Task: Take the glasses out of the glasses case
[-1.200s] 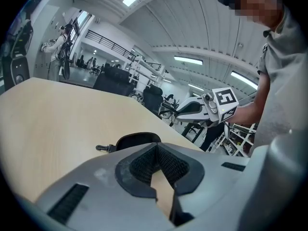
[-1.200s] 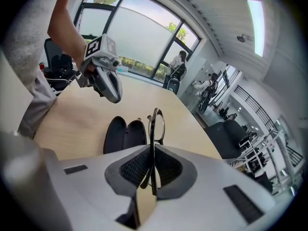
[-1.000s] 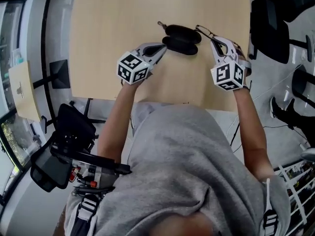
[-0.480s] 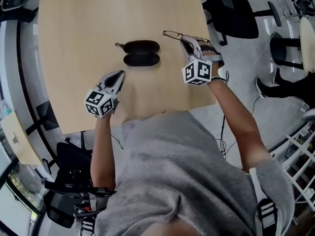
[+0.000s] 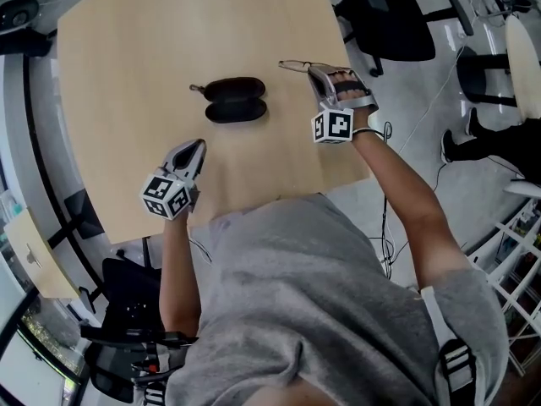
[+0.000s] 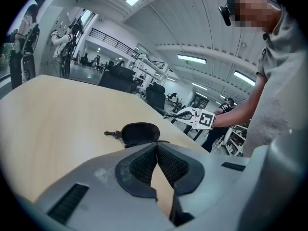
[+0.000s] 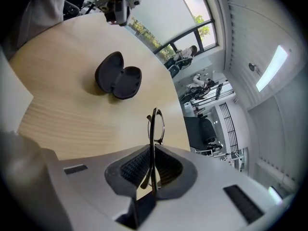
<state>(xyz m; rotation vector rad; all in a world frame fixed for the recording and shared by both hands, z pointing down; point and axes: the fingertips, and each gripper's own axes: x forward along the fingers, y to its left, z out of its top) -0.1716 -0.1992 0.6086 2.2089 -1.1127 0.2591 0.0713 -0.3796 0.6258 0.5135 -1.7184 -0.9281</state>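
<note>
The black glasses case (image 5: pixel 234 100) lies open on the wooden table (image 5: pixel 152 32), both shells showing and nothing inside; it also shows in the left gripper view (image 6: pixel 139 133) and the right gripper view (image 7: pixel 118 81). My right gripper (image 5: pixel 313 68) is shut on thin metal-framed glasses (image 7: pixel 155 127), which stick out past its tips near the table's right edge (image 5: pixel 292 63). My left gripper (image 5: pixel 194 148) is shut with nothing in it, a short way in front of the case on the near left. The two padded fingers (image 6: pixel 143 163) meet at their tips.
Black office chairs (image 5: pixel 397 19) stand on the floor beyond the table's right edge. The person's grey-clad body fills the lower part of the head view. The table's near edge (image 5: pixel 254 201) runs just behind both hands.
My right gripper has carried the glasses away from the case toward the table's right edge and rolled. My left gripper has drawn back from the case toward the near edge.
</note>
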